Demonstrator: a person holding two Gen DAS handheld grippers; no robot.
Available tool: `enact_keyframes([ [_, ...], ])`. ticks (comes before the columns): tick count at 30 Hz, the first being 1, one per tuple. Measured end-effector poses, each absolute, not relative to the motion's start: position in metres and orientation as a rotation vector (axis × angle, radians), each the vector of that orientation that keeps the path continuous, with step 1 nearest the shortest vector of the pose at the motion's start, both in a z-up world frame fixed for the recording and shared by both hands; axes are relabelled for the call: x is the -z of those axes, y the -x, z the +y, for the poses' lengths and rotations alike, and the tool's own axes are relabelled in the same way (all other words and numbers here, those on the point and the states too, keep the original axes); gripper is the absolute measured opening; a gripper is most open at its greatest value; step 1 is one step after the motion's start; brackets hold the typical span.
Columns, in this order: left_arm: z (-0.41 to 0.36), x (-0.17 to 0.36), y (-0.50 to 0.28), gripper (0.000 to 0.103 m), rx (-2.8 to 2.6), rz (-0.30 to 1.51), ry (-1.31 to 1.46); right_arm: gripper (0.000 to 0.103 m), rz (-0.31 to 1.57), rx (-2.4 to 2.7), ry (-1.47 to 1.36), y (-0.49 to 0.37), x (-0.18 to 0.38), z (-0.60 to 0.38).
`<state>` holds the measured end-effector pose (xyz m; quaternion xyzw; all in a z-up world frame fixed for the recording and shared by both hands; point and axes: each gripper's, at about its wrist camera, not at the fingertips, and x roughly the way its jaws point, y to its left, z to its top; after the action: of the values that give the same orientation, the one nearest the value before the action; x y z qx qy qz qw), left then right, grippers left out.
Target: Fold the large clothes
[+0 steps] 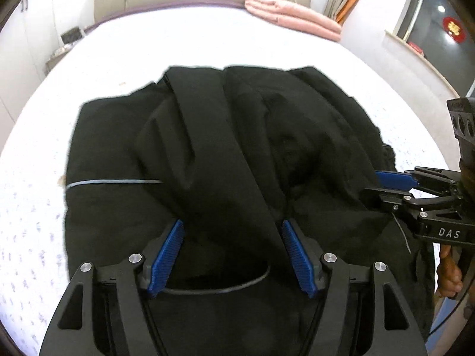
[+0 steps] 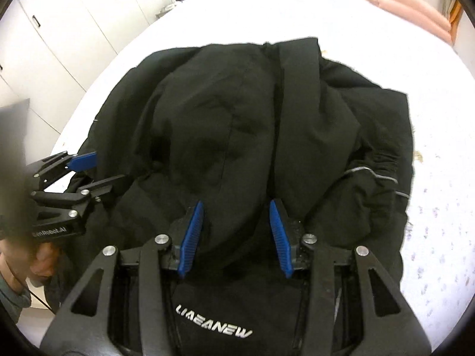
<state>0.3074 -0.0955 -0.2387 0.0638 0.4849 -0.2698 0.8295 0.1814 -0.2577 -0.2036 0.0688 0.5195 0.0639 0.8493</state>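
One black jacket lies lengthwise up the bed, its near hem cut off below my tools. My left tool gapes wide over it; my right tool stands half-open, pads clear of cloth. Pink bedding sits at the headboard.

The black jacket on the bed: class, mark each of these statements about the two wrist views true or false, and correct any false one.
1. The black jacket lies on a white bed. True.
2. A folded pink blanket sits at the far corner of the bed. True.
3. The left gripper has its jaws fully shut. False: its blue pads stand apart, over the fabric.
4. The jacket is bright red. False: it is black, with thin grey piping.
5. White lettering shows on the jacket beneath the right gripper. True.
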Motion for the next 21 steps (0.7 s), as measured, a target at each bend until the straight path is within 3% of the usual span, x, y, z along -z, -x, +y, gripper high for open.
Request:
enact_keyframes([
  [7,-0.051,0.214,-0.291,0.071,0.5,0.935,-0.142,0.051,1.011,-0.154,-0.074,-0.137,0.172,-0.254],
  [13,0.022,0.172,-0.225,0.072,0.362,0.843,-0.127,0.062,0.917,-0.107,-0.037,-0.084,0.13,-0.264],
  [21,0.107,0.179,-0.148,0.072,0.246,0.996,-0.073,0.062,0.93,0.063,-0.103,0.033,0.114,-0.292],
])
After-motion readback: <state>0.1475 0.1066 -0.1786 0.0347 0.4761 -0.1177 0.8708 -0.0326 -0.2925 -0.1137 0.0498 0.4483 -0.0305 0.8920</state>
